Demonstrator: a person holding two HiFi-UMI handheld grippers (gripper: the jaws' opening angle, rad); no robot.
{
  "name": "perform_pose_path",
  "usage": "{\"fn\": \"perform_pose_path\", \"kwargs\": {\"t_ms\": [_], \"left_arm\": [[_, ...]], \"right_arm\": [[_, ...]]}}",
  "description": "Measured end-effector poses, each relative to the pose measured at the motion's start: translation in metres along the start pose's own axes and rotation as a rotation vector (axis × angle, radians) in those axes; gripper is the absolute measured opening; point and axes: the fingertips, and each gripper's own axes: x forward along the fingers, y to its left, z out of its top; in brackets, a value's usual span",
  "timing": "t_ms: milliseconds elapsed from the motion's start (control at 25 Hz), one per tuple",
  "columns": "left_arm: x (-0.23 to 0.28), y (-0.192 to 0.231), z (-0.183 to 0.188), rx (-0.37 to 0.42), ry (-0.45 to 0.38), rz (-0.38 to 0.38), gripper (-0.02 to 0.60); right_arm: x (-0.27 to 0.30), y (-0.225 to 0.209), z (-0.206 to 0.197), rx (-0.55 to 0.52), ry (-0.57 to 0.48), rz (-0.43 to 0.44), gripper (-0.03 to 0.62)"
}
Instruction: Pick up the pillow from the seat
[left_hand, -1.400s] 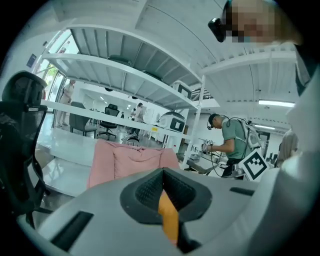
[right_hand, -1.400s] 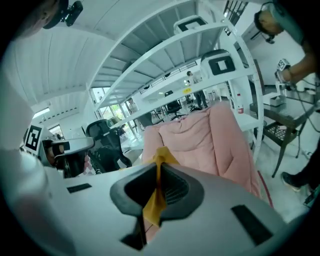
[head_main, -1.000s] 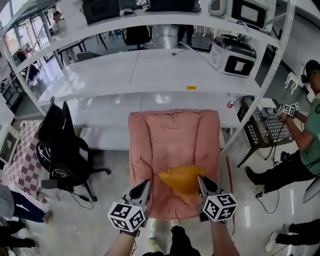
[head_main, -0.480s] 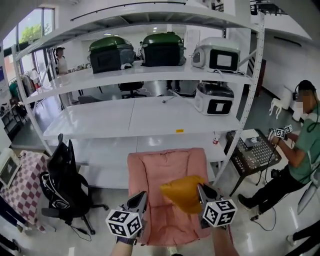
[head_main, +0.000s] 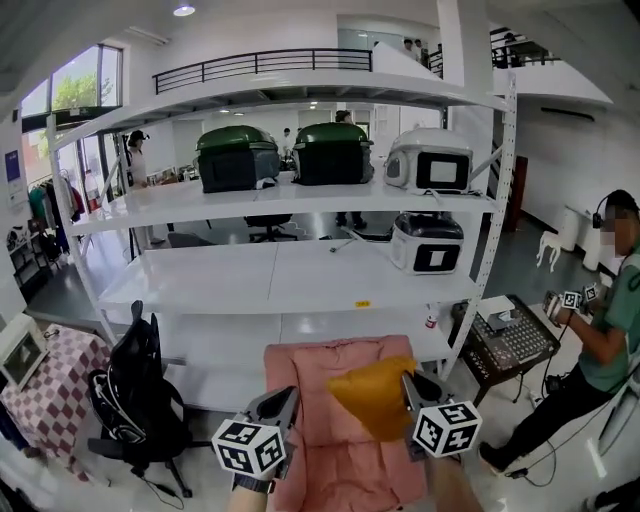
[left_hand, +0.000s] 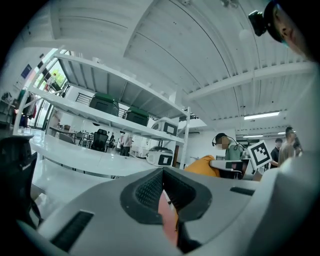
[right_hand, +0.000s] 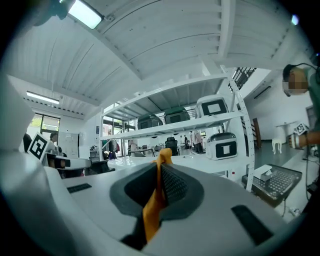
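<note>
Between the jaws of the right gripper (right_hand: 160, 170), a fold of the yellow pillow (head_main: 375, 398) is pinched tight, so the pillow hangs from that one edge and cannot slip out. The pillow is up in the air in front of the pink seat (head_main: 320, 460) and looks clear of it. The left gripper (left_hand: 163, 172) is near the pillow, its jaws together on nothing, maybe ready to help. Behind them stands a big white shelf rack (head_main: 300, 280).

L tongs (left_hand: 162, 171) closed; orange pillow (left_hand: 201, 164) just right.
</note>
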Motion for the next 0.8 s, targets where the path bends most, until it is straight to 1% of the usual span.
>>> {"fn": "perform_pose_path", "kwargs": {"t_ms": [280,800], "left_arm": [[-0.012,0.000,0.023,0.026,-0.036,0.001,0.006],[-0.018,0.002,0.029,0.035,-0.043,0.012,0.006]], "right_arm": [[-0.005,0.014,0.024,-0.031,-0.038,0.012,0.016],[-0.003,0.029,0.023,-0.062,-0.025,0.028,0.015]]}}
